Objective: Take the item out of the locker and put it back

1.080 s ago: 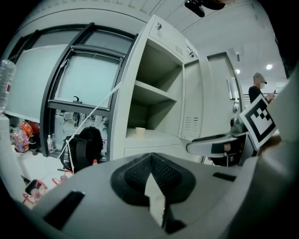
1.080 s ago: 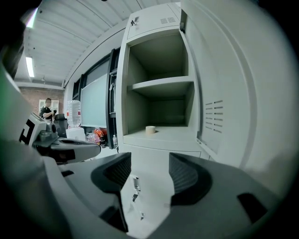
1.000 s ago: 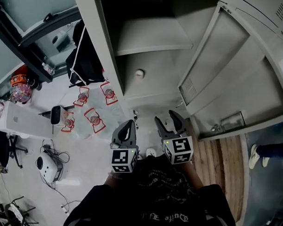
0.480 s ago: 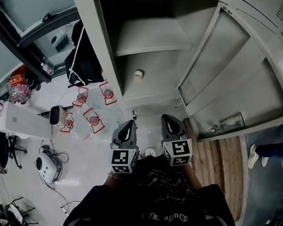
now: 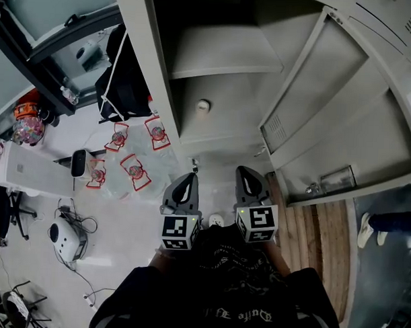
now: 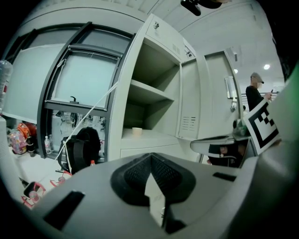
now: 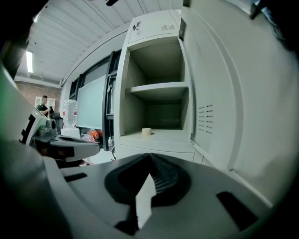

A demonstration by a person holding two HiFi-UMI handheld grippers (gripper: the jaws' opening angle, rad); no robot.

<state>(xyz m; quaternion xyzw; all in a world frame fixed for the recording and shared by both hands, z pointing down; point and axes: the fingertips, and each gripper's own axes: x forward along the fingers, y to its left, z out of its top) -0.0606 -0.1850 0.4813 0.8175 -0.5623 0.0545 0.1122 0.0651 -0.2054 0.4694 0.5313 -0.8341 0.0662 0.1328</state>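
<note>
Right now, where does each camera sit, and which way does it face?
Head view: on the person's head, looking steeply down at the open locker; the left gripper, right gripper and dark shirt show.
Left gripper view: on the left gripper, facing the locker from its left; its shut jaws fill the bottom, with the right gripper at the right.
Right gripper view: on the right gripper, facing the locker; shut jaws below, with the left gripper at the left.
Shared: all three show the item inside the locker.

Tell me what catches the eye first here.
The open grey locker fills the middle, its door swung right, with one small pale cylinder alone on its lower shelf. Before it the left tool is shut and empty, and the right tool has just closed on nothing.
</note>
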